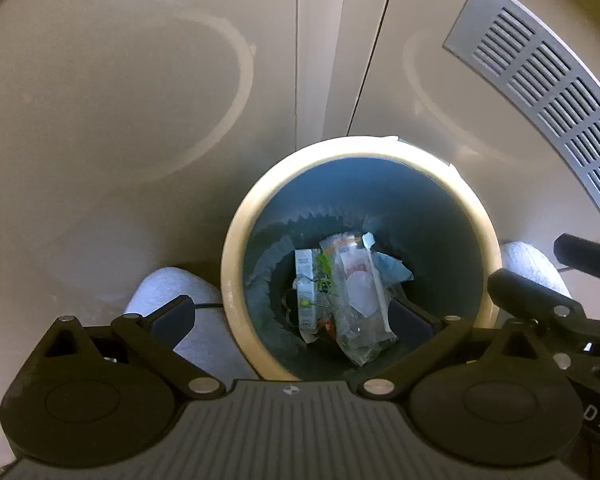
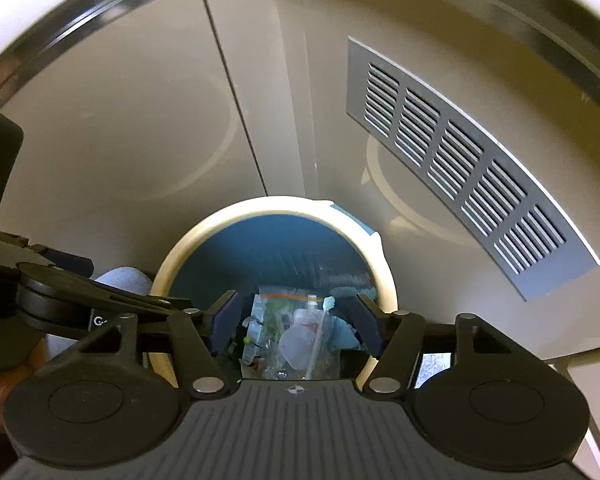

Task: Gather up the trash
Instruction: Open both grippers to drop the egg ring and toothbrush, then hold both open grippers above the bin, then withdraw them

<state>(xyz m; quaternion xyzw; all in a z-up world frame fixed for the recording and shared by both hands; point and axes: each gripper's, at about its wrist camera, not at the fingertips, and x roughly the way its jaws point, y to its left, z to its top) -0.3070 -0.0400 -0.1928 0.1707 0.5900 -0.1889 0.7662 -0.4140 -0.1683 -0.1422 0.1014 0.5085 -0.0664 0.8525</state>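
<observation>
Black plastic fills the near edge of both views — the ribbed bodies and linkages of the two grippers, held side by side above a bin. The left gripper [image 1: 296, 320] has its jaws spread wide; one finger hangs outside the rim on the left, over a white slipper [image 1: 168, 292], and the other dips inside the bin's mouth on the right. Nothing sits between them. The right gripper [image 2: 296, 320] is also spread, though less so, both dark pads hanging within the bin's opening, empty as well. Its linkage pokes into the left wrist view from the right, and the left gripper's shows at the left edge of the right wrist view.

Below them stands the bin [image 1: 236, 240], round, with a cream rim and a bluish liner. The trash [image 1: 340, 292] lies at the bottom of it: a clear plastic bag, a white carton with green print, a white straw or stick, and a scrap of pale blue paper, all heaped together.

A second white slipper [image 1: 532, 264] shows just right of the rim. Beyond the bin rises a beige cabinet front [image 2: 140, 120] with a vertical seam, and to the right a grey slotted vent [image 2: 460, 160] is set into it.
</observation>
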